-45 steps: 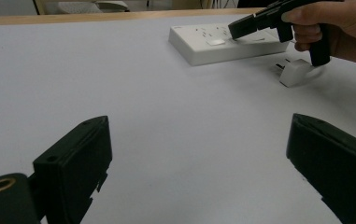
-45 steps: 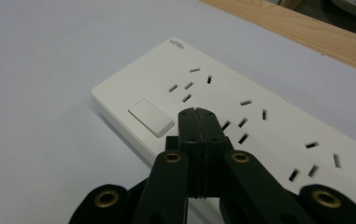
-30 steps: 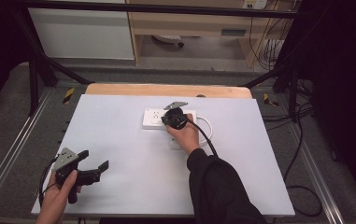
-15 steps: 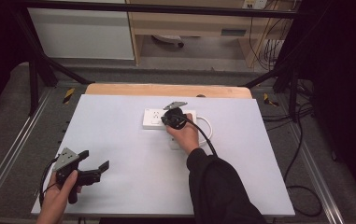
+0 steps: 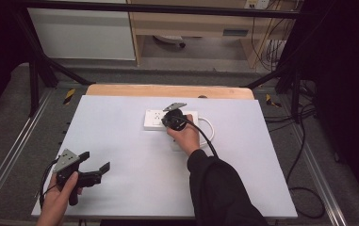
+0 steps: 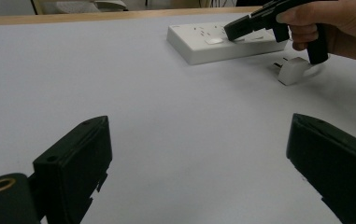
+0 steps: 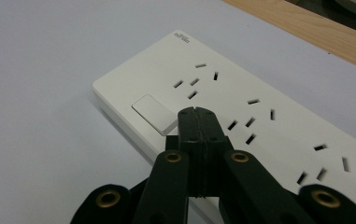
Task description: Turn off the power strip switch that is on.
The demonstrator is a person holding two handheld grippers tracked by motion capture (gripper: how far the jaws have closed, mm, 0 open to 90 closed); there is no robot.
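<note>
No change is observed: the right gripper (image 7: 195, 112), jaws closed and empty, remains at the power strip (image 7: 241, 93) switch (image 7: 153, 113); left gripper (image 6: 199, 158) jaws are open.

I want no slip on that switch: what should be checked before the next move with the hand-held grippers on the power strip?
1. Right hand-held gripper jaws shut into one tip: ok.
2. Tip over the switch of the power strip: ok, at its edge beside the sockets.
3. Tip pressing the switch: cannot tell.
4. Sockets free of plugs: ok; the white plug lies on the table beside the strip.
5. Left hand-held gripper open, holding nothing, far from the strip: ok.
6. Strip flat on the table: ok.
</note>
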